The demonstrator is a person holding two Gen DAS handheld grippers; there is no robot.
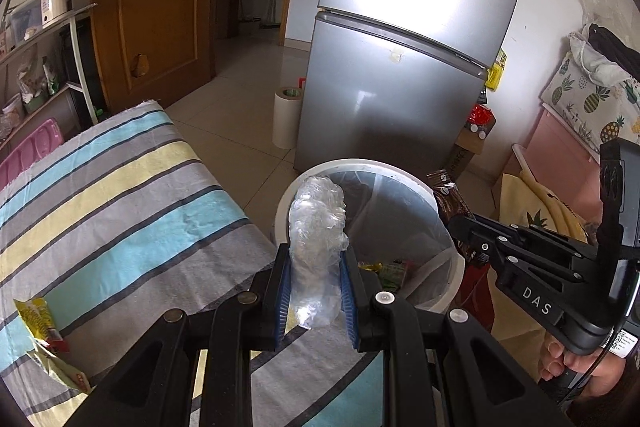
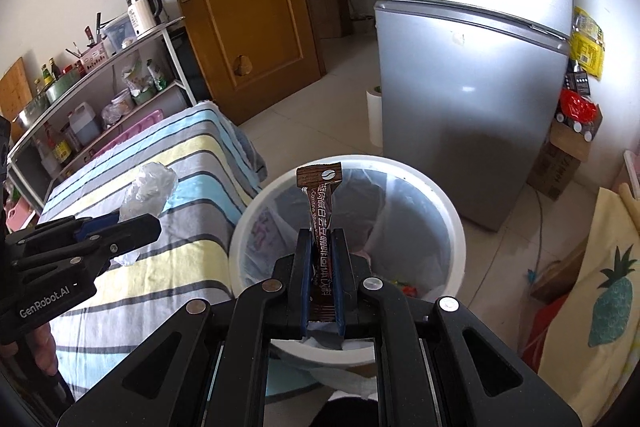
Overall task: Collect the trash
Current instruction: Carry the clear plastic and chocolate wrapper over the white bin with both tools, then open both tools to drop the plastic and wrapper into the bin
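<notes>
Clear plastic wad [image 1: 317, 247] in left tool [image 1: 316, 259] (clamped)

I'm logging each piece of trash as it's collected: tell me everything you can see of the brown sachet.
The brown sachet is a long, narrow stick packet of glossy foil-like film with white print and a pale bean-shaped mark at its flared top. It stands nearly upright, lightly creased, clamped between the blue pads of the right hand-held gripper. It is held over the open, bag-lined white bin, without touching it.
</notes>
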